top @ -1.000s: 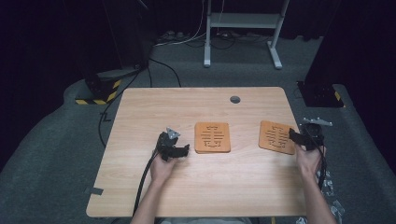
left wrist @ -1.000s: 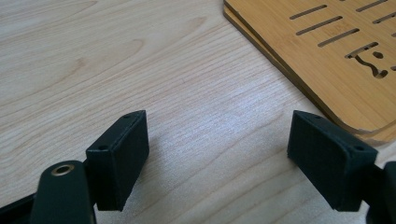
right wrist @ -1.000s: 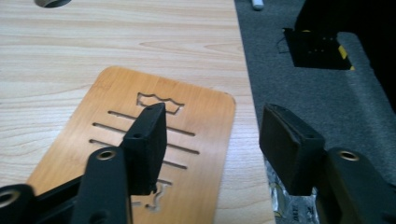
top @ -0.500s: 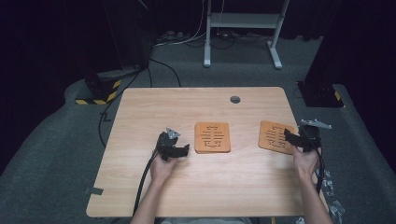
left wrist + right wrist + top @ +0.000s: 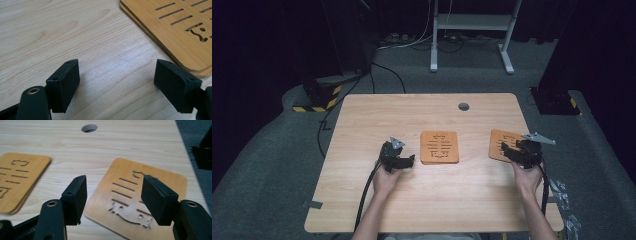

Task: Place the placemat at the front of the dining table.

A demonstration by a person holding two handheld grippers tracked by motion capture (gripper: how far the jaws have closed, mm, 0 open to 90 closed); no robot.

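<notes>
While the right gripper [image 5: 510, 150] is hovering with jaws spread over the single slotted bamboo coaster [image 5: 140, 195] near the table's right edge, the left gripper [image 5: 406, 161] is waiting agape beside the stacked coasters [image 5: 439, 147]. Thin, stiff and light, the single coaster probably wants pinching across an edge.

No readable text, label, brand or number appears on anything here.
</notes>
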